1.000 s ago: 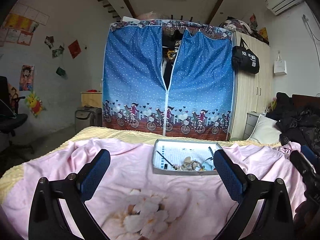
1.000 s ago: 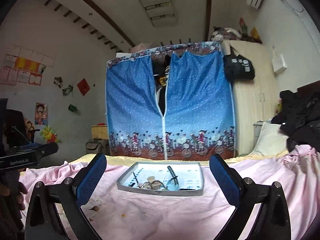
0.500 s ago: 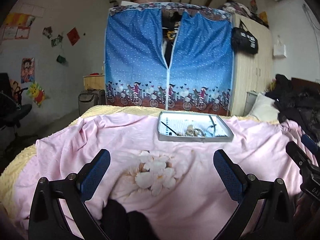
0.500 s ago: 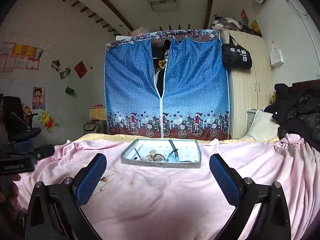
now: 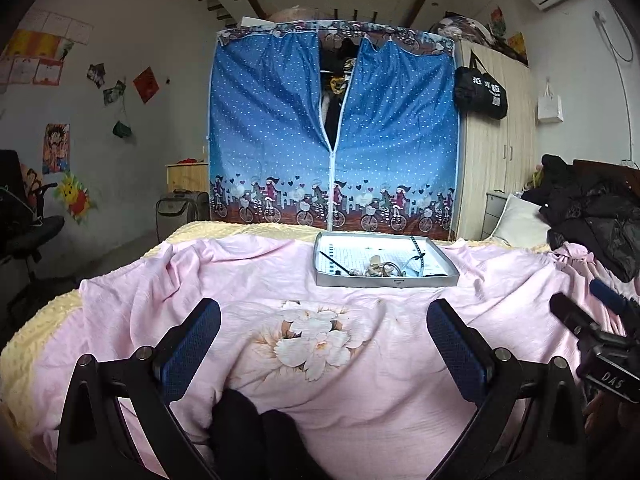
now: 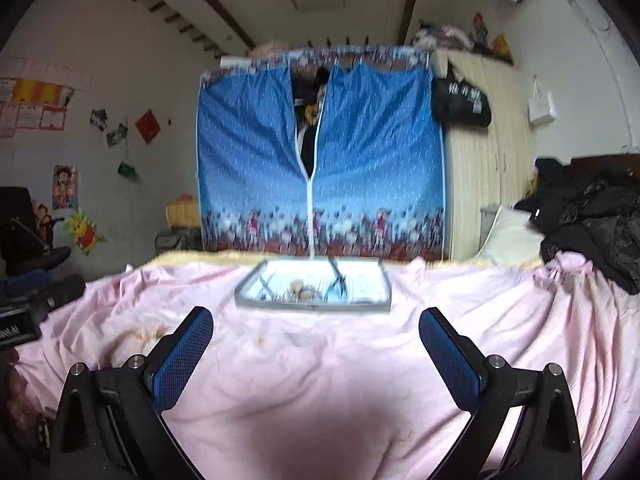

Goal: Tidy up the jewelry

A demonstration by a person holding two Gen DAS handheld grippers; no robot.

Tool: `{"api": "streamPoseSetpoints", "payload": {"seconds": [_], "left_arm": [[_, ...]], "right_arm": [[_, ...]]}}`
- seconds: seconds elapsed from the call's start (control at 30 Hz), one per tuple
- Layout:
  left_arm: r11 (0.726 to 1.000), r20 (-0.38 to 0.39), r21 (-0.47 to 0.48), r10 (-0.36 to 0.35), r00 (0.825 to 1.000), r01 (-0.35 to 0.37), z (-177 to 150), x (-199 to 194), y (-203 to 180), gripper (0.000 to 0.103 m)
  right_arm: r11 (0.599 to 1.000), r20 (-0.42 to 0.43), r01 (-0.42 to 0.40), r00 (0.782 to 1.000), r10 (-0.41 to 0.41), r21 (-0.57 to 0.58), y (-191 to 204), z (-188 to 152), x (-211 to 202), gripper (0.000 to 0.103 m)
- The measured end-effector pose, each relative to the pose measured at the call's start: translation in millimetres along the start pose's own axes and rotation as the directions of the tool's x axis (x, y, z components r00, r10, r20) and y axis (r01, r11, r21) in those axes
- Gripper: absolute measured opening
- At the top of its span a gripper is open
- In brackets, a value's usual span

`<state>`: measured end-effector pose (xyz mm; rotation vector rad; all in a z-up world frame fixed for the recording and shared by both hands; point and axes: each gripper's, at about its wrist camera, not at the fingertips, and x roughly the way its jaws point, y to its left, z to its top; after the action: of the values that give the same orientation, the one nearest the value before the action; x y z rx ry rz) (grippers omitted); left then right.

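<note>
Nearest the left wrist camera, the left tool [image 5: 323, 338] hangs over the bed with its two blue-padded black fingers spread wide and nothing between them. Below it lies a dark bundle of cloth [image 5: 256, 432], too cut off to identify. The right tool [image 6: 316, 340] is likewise spread apart and empty above the pink quilt [image 6: 320, 380]; in the left view its black body shows at the right edge [image 5: 600, 340].

Between the left tool's fingers, on the wrinkled pink quilt, sits a printed cluster of white flowers [image 5: 316, 340]. Farther on, well apart from both tools and ahead of them, the shallow grey rectangular tray [image 5: 384, 279] rests flat on the quilt. Inside it lies a small heap of metallic jewelry [image 5: 380, 269], with a thin dark stick [image 5: 334, 262] toward the left and a dark studded strap [image 5: 418, 247] toward the right. The right view is motion-blurred, so the pieces there are indistinct.

Beyond the bed stands a blue dotted fabric wardrobe [image 5: 332, 136], its zip partly open, beside a pale wooden cupboard [image 5: 496, 148].
</note>
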<state>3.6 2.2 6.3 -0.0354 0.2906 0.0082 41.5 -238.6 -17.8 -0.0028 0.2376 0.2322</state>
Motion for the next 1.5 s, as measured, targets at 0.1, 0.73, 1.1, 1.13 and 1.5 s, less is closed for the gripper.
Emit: {"api": "streamPoseSetpoints", "payload": {"seconds": [0.1,0.73,1.1,1.13,1.5], "left_arm": [[1.0,-0.021,-0.012,0.007,1.0,-0.008,-3.7,0.9,2.6,0.101],[1.0,-0.031,-0.009,-0.002,1.0,0.002,-11.0,2.5,3.7,0.101],[1.0,-0.017,0.008,-0.004,1.0,0.004,-10.3,0.5,1.8,0.101],[1.0,-0.016,0.01,-0.004,1.0,0.004,-10.2,0.4,1.7,0.101],[1.0,-0.016,0.009,-0.004,1.0,0.004,-10.9,0.7,2.5,0.101]], "right_arm": [[1.0,-0.044,-0.024,0.999,0.024,0.0,2.0,-3.1,5.8,0.103],[0.999,-0.058,-0.054,0.997,0.054,0.001,2.6,-6.7,8.7,0.103],[0.999,-0.064,-0.048,0.997,0.048,0.006,1.1,-7.1,10.1,0.103],[0.999,-0.065,-0.047,0.997,0.047,0.006,1.4,-7.1,10.2,0.103],[0.999,-0.064,-0.045,0.997,0.045,0.006,1.1,-7.6,10.2,0.103]]}}
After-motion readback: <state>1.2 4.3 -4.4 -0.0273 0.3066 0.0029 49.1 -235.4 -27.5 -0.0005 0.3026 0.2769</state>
